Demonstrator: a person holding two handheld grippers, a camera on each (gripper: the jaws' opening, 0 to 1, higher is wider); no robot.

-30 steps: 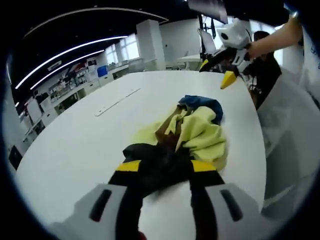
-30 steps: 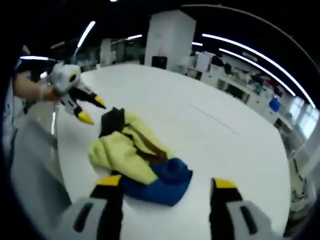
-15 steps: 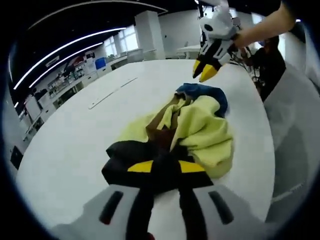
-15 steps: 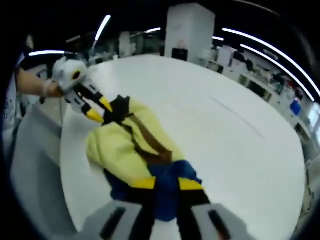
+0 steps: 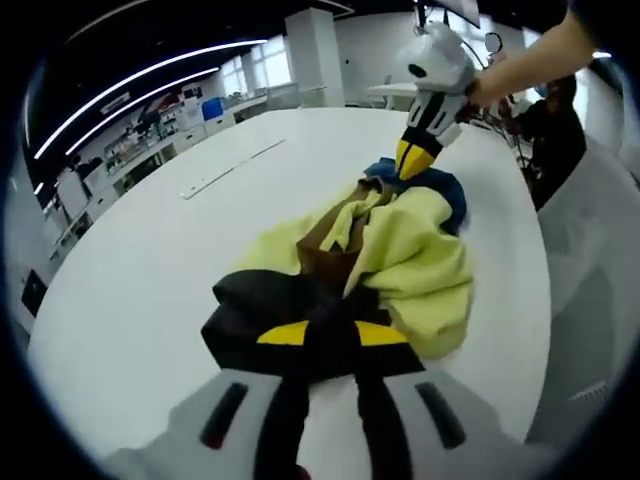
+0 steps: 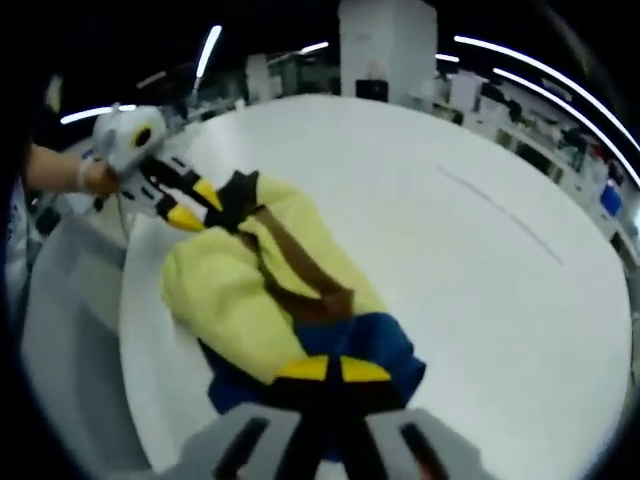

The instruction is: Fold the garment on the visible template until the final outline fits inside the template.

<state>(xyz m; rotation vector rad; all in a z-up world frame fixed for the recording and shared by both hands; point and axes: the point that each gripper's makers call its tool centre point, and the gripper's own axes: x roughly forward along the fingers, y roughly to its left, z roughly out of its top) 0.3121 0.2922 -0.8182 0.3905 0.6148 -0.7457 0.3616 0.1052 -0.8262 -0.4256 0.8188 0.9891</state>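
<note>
A crumpled garment (image 5: 400, 250) of yellow, brown, blue and black cloth lies on the white table (image 5: 150, 270). In the left gripper view my left gripper (image 5: 322, 334) is shut on the garment's black end, at the bottom. At the far end, my right gripper (image 5: 415, 158) pinches the blue part. In the right gripper view my right gripper (image 6: 333, 370) is shut on the blue cloth (image 6: 395, 345), and the garment (image 6: 235, 290) runs away from it to the black end, where the left gripper (image 6: 190, 208) grips it.
A thin grey mark (image 5: 228, 172) lies on the table beyond the garment, also visible as the mark (image 6: 500, 212) to the right. The table edge (image 5: 545, 300) drops off close beside the garment. A person in dark clothes (image 5: 545, 125) sits at the back.
Both grippers came down onto the garment and shut, the left on the black end, the right on the blue end. The cloth now lies a little more stretched between them.
</note>
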